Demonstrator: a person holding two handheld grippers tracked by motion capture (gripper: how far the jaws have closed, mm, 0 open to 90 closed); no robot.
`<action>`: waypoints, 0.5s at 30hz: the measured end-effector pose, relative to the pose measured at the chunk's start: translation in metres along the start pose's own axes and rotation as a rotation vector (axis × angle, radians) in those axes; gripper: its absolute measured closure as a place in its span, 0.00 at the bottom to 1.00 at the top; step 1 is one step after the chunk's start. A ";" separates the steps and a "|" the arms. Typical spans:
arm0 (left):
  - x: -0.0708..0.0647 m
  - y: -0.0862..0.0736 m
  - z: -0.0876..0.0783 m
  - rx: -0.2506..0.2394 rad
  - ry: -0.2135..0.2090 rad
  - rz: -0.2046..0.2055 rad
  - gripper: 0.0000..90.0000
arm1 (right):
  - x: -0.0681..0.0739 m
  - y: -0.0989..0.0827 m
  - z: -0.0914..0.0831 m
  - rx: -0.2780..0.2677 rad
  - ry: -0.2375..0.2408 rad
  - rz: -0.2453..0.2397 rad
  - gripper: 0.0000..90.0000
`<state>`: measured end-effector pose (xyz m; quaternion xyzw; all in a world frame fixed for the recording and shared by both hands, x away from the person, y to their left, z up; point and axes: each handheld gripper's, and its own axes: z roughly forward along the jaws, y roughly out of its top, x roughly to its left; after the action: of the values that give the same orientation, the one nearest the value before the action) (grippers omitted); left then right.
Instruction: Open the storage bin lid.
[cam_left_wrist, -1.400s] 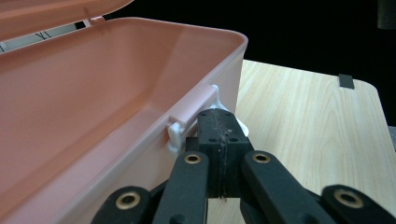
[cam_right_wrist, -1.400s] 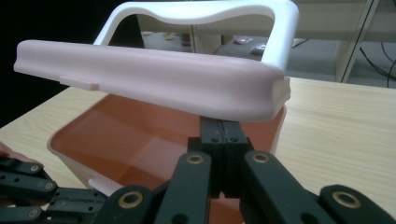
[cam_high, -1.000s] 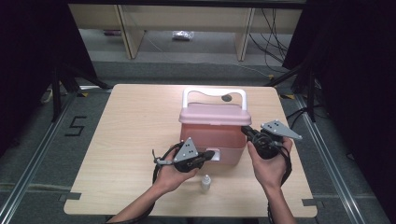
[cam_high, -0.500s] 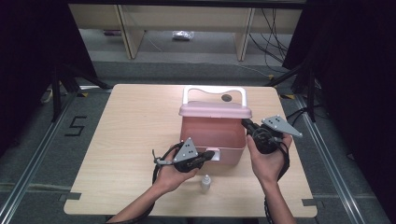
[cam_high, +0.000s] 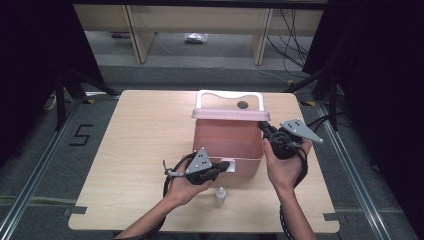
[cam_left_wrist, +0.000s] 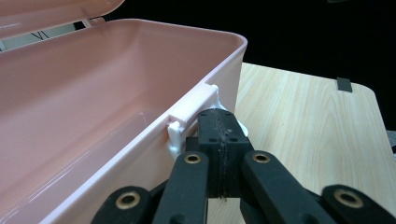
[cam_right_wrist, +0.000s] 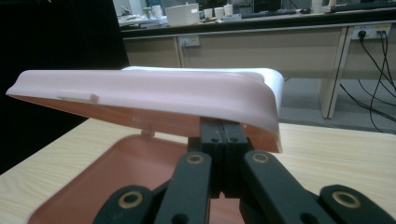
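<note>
Right tool (cam_right_wrist: 223, 140), jaws closed, empty, propping underside of pink lid (cam_right_wrist: 154, 91) near its right corner. Left tool (cam_left_wrist: 223, 140), jaws closed, bracing against white latch (cam_left_wrist: 194, 112) on front wall of pink box (cam_high: 227, 140), sitting mid-worktop (cam_high: 140, 125).

Risks:
- lid slipping off closed tips, dropping shut
- box sliding toward small bottle (cam_high: 219, 197)

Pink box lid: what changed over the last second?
The right gripper, jaws shut, has pushed the lid up and back: a second ago it lay nearly closed over the pink box; now the inside shows. The left gripper stayed shut at the white front latch. The small bottle and the box have not shifted.
</note>
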<state>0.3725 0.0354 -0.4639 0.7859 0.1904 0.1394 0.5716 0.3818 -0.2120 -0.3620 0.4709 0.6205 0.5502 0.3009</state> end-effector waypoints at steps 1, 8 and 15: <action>0.000 0.000 0.000 -0.001 0.000 0.000 0.99 | 0.000 0.000 0.000 0.000 0.000 0.000 1.00; 0.000 -0.001 0.000 -0.005 0.002 -0.009 0.99 | -0.002 0.004 0.006 -0.032 -0.023 -0.025 1.00; -0.001 -0.001 0.000 -0.006 0.004 -0.012 0.99 | -0.002 0.006 0.009 -0.040 -0.029 -0.036 1.00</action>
<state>0.3719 0.0354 -0.4648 0.7827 0.1957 0.1382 0.5744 0.3921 -0.2102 -0.3589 0.4614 0.6132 0.5502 0.3292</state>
